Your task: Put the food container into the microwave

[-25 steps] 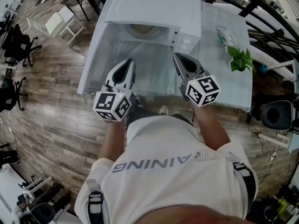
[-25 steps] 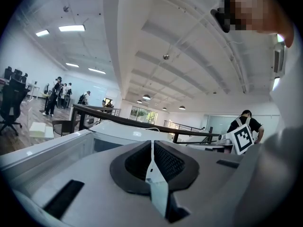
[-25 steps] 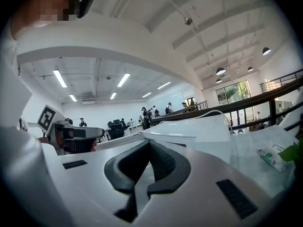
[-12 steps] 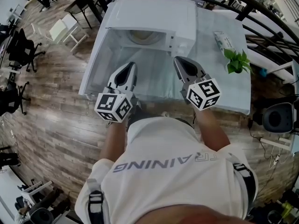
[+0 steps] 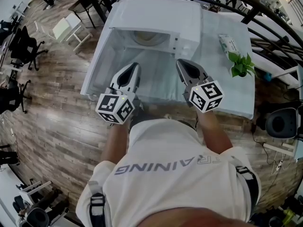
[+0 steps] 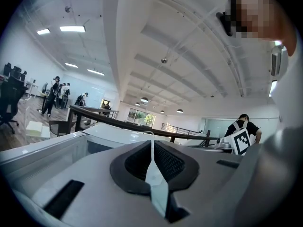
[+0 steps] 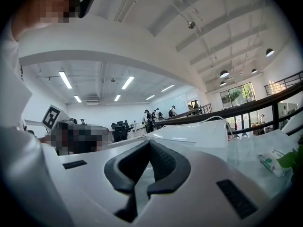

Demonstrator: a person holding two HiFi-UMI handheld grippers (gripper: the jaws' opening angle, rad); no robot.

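The white microwave point(image 5: 158, 11) stands on the table with its door point(image 5: 97, 63) swung open to the left. Inside its cavity lies a round, pale food container point(image 5: 147, 37), only partly visible from above. My left gripper point(image 5: 133, 66) hovers in front of the open cavity; it is shut and holds nothing. My right gripper point(image 5: 182, 63) is level with it, just below the microwave's control side, also shut and empty. In the left gripper view the left gripper point(image 6: 152, 148) shows its pads together, as does the right gripper point(image 7: 147, 150) in its own view.
A small green potted plant point(image 5: 240, 63) and a flat packet point(image 5: 229, 42) lie on the white table point(image 5: 227, 96) to the right of the microwave. A dark railing runs behind the table. Office chairs point(image 5: 23, 48) stand on the wooden floor at left.
Both grippers stay almost where they were in front of the microwave, still shut. Only the head view has shifted a little.
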